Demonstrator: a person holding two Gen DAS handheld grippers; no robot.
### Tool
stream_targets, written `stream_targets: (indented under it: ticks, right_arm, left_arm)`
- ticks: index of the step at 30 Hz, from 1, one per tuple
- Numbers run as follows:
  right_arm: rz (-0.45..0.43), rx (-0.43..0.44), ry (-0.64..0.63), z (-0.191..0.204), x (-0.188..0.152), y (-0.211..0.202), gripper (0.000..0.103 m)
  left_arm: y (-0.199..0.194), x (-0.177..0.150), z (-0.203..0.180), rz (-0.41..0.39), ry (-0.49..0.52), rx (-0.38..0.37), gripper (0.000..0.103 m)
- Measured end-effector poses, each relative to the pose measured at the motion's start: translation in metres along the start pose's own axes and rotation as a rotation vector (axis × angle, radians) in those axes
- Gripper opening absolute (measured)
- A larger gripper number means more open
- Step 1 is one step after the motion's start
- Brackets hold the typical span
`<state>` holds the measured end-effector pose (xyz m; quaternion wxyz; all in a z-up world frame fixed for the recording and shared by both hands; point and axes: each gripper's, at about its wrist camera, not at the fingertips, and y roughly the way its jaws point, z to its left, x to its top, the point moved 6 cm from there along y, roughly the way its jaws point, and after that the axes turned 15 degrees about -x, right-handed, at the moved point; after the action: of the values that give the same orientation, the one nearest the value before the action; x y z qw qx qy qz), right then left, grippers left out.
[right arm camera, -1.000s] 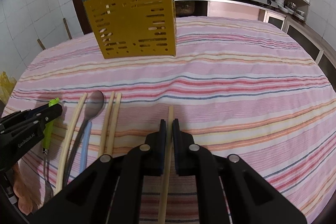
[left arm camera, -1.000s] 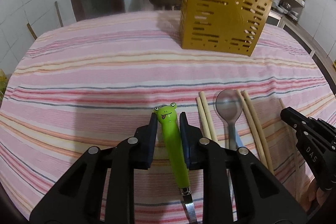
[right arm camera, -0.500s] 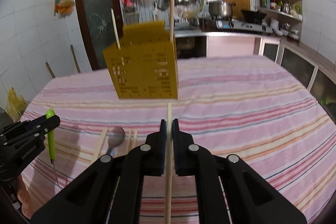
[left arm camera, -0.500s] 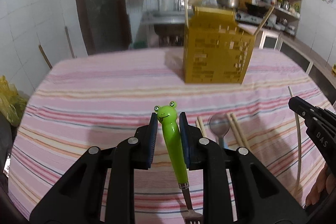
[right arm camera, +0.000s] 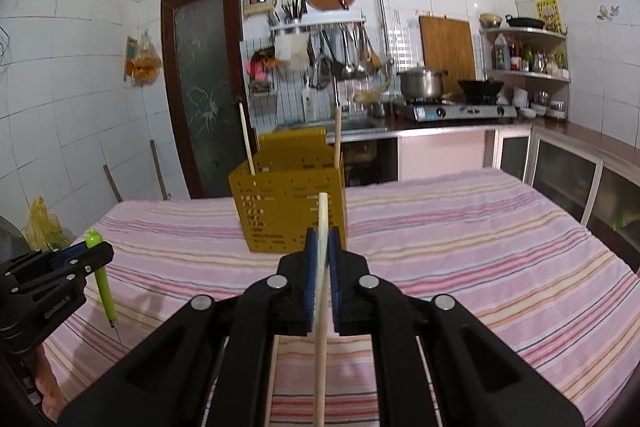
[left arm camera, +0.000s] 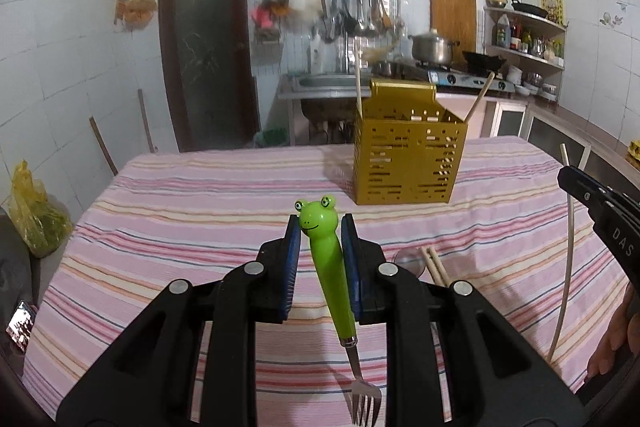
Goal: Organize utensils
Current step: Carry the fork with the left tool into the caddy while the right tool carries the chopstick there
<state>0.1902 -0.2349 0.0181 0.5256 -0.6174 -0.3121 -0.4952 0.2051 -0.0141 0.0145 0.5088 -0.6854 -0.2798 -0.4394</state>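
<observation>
left gripper (left arm camera: 320, 227) clamps frog fork (left arm camera: 328, 267) | right gripper (right arm camera: 323, 235) clamps chopstick (right arm camera: 321, 287) | yellow caddy (left arm camera: 408, 155) ahead on striped tablecloth (left arm camera: 180, 227) | tiled kitchen, stove (right arm camera: 460, 111) beyond

A green frog-handled fork (left arm camera: 329, 263) is hanging tines down above the striped table (left arm camera: 192, 211). A pale chopstick (right arm camera: 321, 291) is pointing toward the perforated yellow utensil holder (left arm camera: 408, 163), which is standing upright holding two chopsticks (left arm camera: 358, 83).
</observation>
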Motion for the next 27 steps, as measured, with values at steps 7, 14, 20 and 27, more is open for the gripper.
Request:
stream_targets:
  ticks: [7, 14, 20, 27]
  right_arm:
    - [-0.064, -0.006, 0.002, -0.001, 0.011, -0.01, 0.006]
    - [-0.097, -0.014, 0.005, -0.003, 0.017, -0.016, 0.006]
    - [-0.111, -0.014, 0.007, -0.001, 0.023, -0.016, 0.006]
    - [-0.118, -0.016, 0.009, -0.001, 0.031, -0.012, 0.006]
  left_arm:
    - [-0.013, 0.008, 0.0, -0.045, 0.001, 0.007, 0.018]
    - [-0.022, 0.012, 0.003, -0.084, -0.005, 0.022, 0.017]
    - [-0.023, 0.017, 0.006, -0.092, -0.011, 0.025, 0.017]
    - [-0.019, 0.026, 0.007, -0.102, -0.02, 0.024, 0.017]
